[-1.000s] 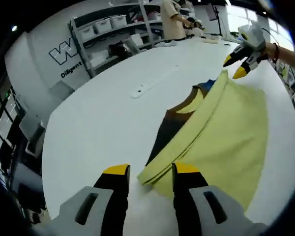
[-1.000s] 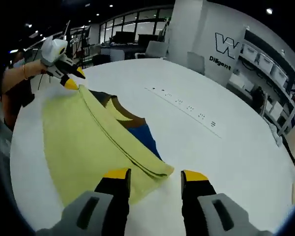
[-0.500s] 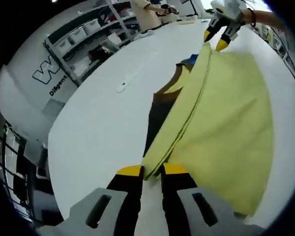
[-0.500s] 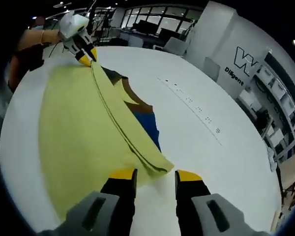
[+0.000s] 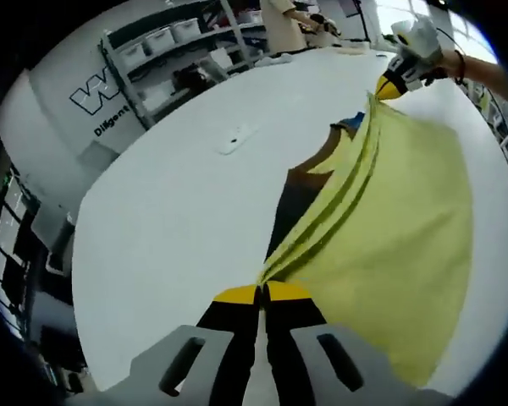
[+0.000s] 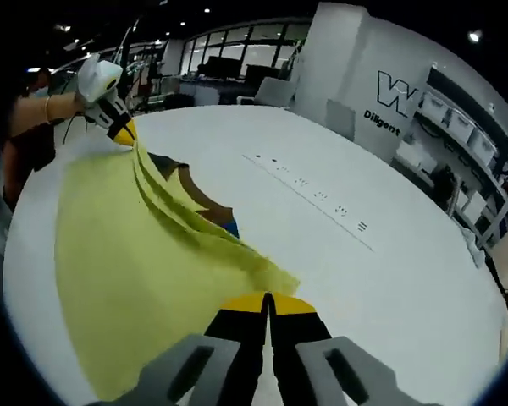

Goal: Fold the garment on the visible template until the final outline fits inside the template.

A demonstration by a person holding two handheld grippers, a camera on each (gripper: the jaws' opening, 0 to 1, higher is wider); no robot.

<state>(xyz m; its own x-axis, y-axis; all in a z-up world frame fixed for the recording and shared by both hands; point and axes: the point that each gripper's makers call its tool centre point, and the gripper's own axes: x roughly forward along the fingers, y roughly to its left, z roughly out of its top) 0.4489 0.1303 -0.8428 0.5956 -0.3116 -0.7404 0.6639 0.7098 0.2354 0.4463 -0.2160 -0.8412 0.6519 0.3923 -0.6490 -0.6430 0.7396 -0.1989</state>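
Yellow cloth takes centre stage: the garment [image 5: 398, 228] is spread over the white tabletop [image 5: 178, 194], and both tools have hold of it. In the left gripper view, the left tool [image 5: 262, 293] has its yellow-tipped jaws pressed together on one corner of the garment's folded edge, the cloth bunching into pleats right at the tips. Far up that edge, the right tool [image 5: 389, 85] pinches the other corner, a hand [image 5: 457, 68] behind it (a bracelet shows at the wrist).

Over to the right gripper view and it is the mirror picture: the right tool [image 6: 268, 302], jaws together, clamped on the near corner of the garment [image 6: 144, 279], and the left tool [image 6: 123, 131] gripping the far corner, lifted a little so the fabric fans down from it in ridges. The edge between the two tools is pulled up off the tabletop [image 6: 364, 279], while the wide yellow body trails down flat on the surface.

Under the raised edge, the template [image 5: 295, 207] peeks out as a dark brown patch with a bit of blue [image 5: 353, 123] beside it; in the right gripper view it shows as brown [image 6: 199, 203] with blue [image 6: 231, 227] next to the fold.

Behind the tabletop, shelves [image 5: 186, 51] with bins line a wall.
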